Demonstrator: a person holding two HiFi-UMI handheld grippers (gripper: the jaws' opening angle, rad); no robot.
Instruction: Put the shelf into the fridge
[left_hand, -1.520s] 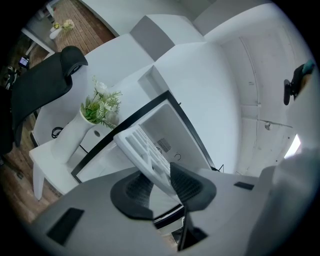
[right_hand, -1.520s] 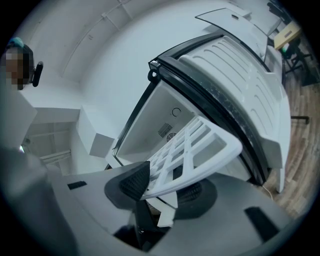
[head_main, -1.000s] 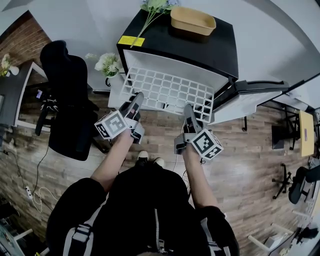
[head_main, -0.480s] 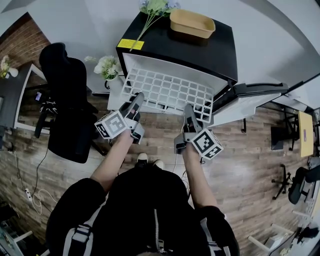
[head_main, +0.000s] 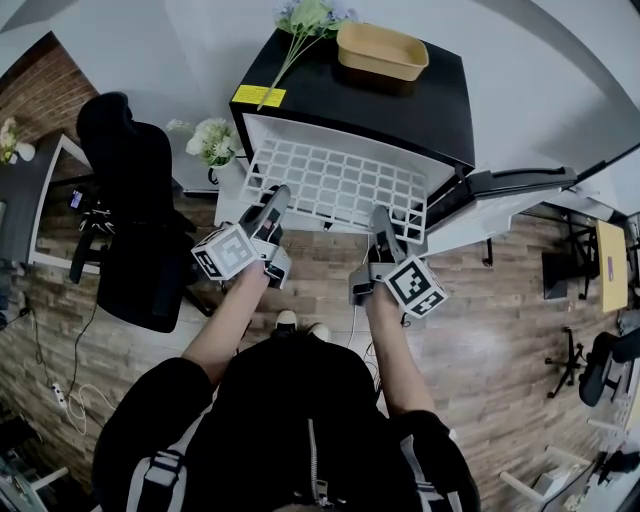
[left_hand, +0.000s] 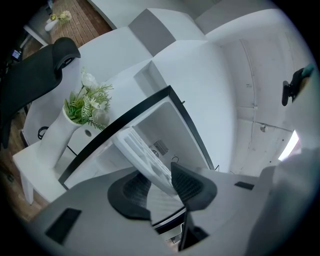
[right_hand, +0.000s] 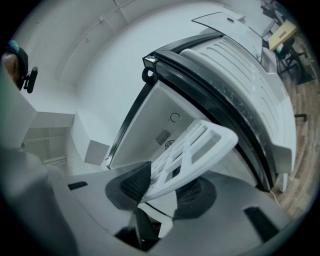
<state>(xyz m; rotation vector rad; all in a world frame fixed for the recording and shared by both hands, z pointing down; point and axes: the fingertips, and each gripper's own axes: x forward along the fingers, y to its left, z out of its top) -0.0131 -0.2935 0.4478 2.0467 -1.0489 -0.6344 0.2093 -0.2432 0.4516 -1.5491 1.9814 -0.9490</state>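
- Small black-cased fridge (head_main: 400, 100) with a white interior is standing in front of the person. Its door (head_main: 505, 190) is hanging wide open to the right in head view.
- White plastic grid shelf (head_main: 335, 180) is sitting partway into the fridge opening, roughly level. Its near edge is sticking out toward the person.
- Left gripper (head_main: 274, 196) is clamping the shelf's near edge close to the left corner.
- In the left gripper view the shelf is running between the two black ribbed pads (left_hand: 134, 191) and filling the gap.
- Left jaws have just been opening a little, with the shelf between them.
- Right gripper (head_main: 381, 214) is clamping the near edge toward the right corner.
- In the right gripper view the shelf's rounded corner is poking out past the pads.
- Right jaws have just been closing in, with the shelf between them.
- Both grippers are pointing level at the fridge, well apart from each other, with their marker cubes facing up.
- Tan rectangular tray (head_main: 383, 50) is sitting on the fridge top. Green-stemmed artificial flowers (head_main: 305, 22) are lying beside it, and a yellow sticker (head_main: 258, 95) is showing at the front left corner.
- White vase of white flowers (head_main: 212, 133) is standing just left of the fridge, with a black office chair (head_main: 135, 200) further left.
- Wood-plank floor (head_main: 500, 330) is showing underneath.
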